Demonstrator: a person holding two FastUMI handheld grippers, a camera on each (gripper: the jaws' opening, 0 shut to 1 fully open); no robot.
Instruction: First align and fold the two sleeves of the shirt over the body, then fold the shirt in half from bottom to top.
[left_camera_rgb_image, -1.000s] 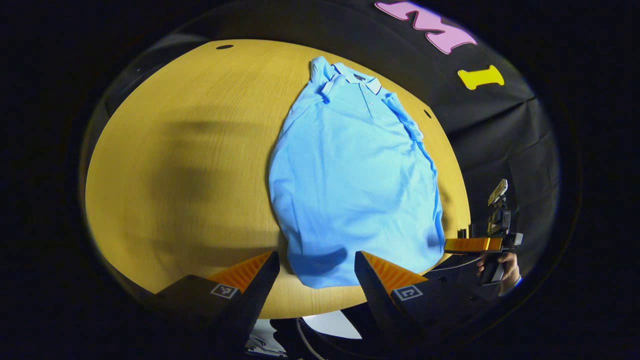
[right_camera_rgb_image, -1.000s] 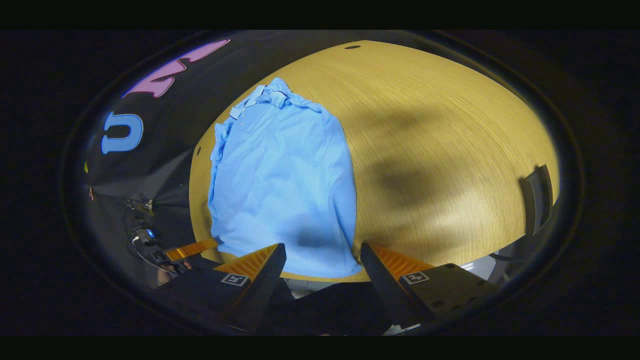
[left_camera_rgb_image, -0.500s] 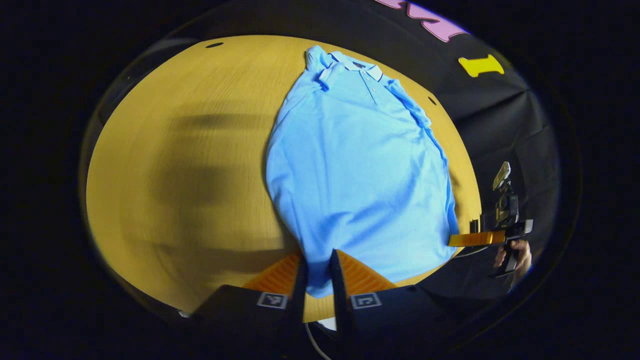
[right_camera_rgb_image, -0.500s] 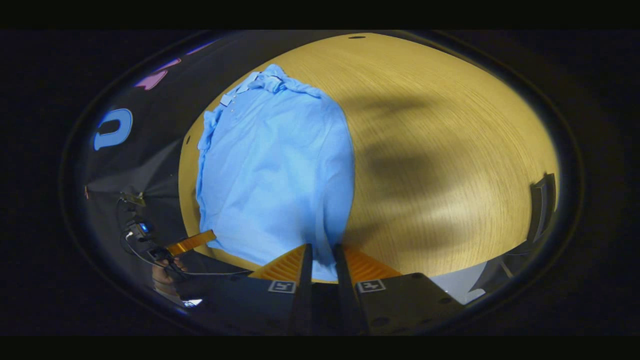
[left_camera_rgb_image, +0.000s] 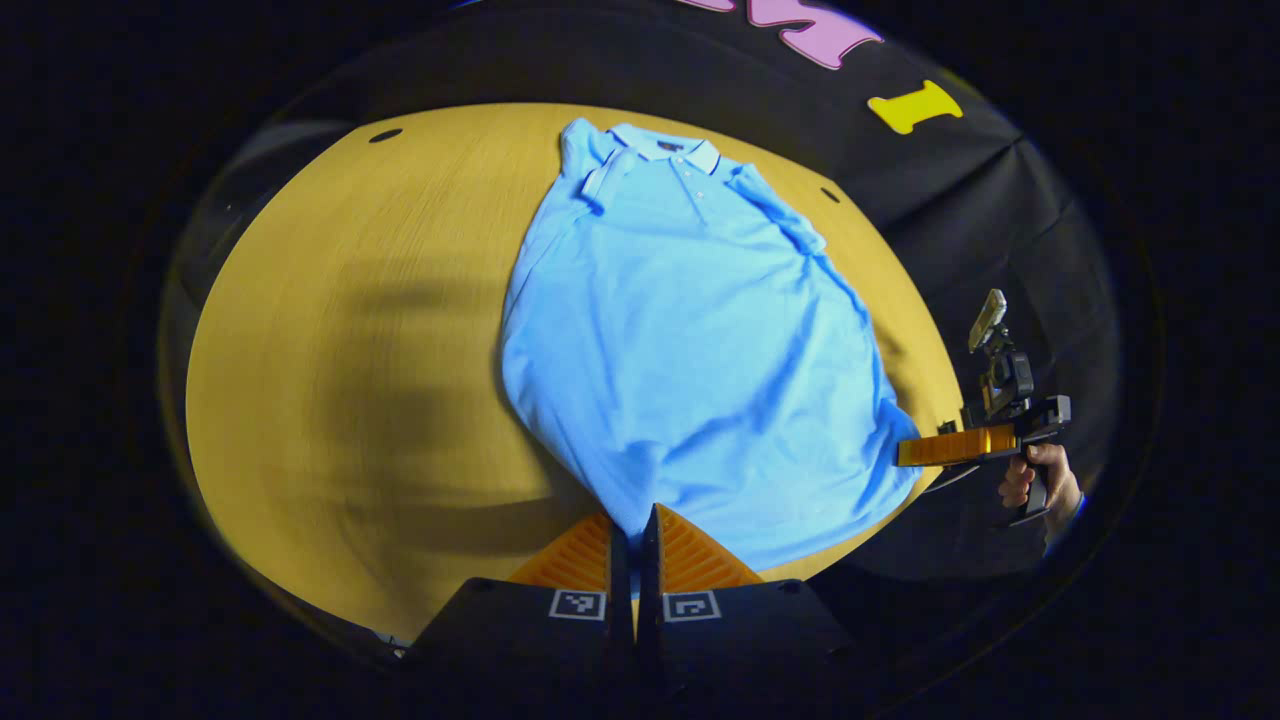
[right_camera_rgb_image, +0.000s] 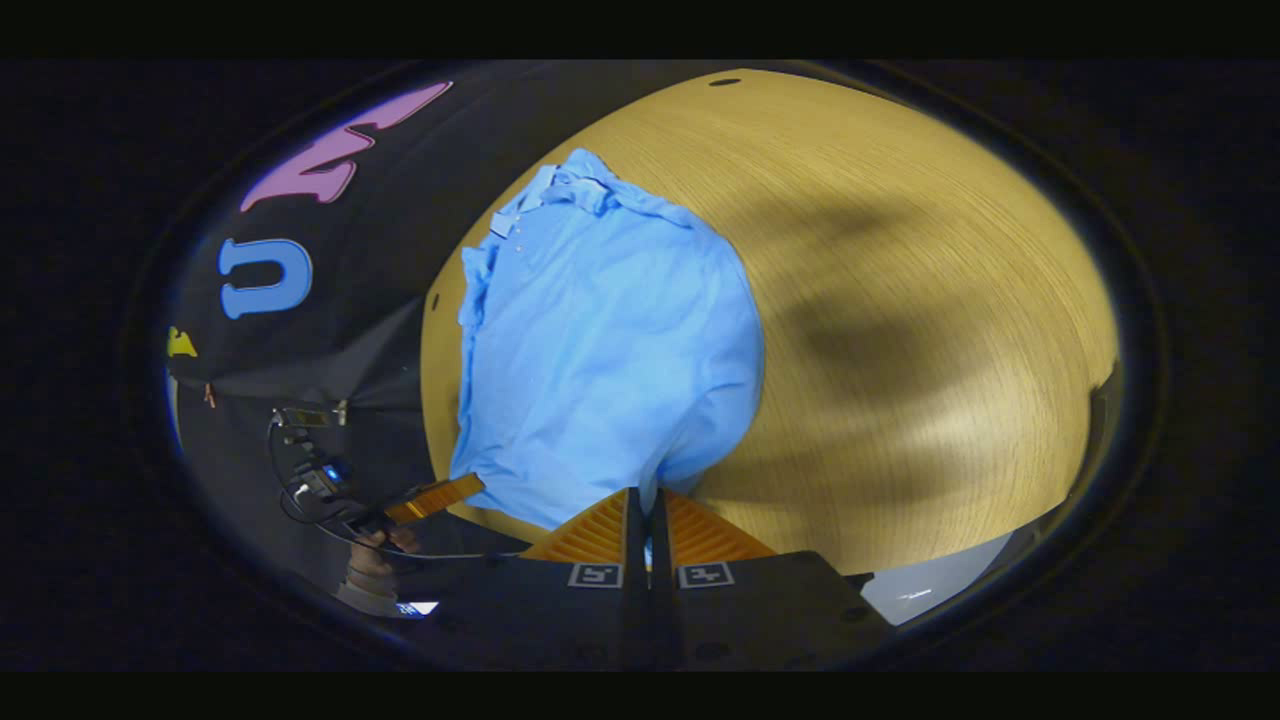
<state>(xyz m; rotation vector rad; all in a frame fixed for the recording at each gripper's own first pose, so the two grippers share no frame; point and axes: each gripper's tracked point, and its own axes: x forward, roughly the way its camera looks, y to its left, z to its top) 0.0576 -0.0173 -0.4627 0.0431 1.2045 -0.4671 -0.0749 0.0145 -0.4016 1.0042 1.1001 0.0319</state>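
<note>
Two corners pinched

Both my grippers clamp the shirt's (left_camera_rgb_image: 690, 350) bottom hem: left gripper (left_camera_rgb_image: 632, 520) at lower centre of its view, right gripper (right_camera_rgb_image: 648, 505) likewise. I see the shirt mid-frame on the table (left_camera_rgb_image: 350, 330), collar toward the top.

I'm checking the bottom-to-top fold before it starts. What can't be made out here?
- Left gripper view: the shirt hem corner inside the left gripper is covered by its fingers.
- Right gripper view: the other hem corner is hidden inside the right gripper.
- Both views: sleeves tucked, edges indistinct.
</note>
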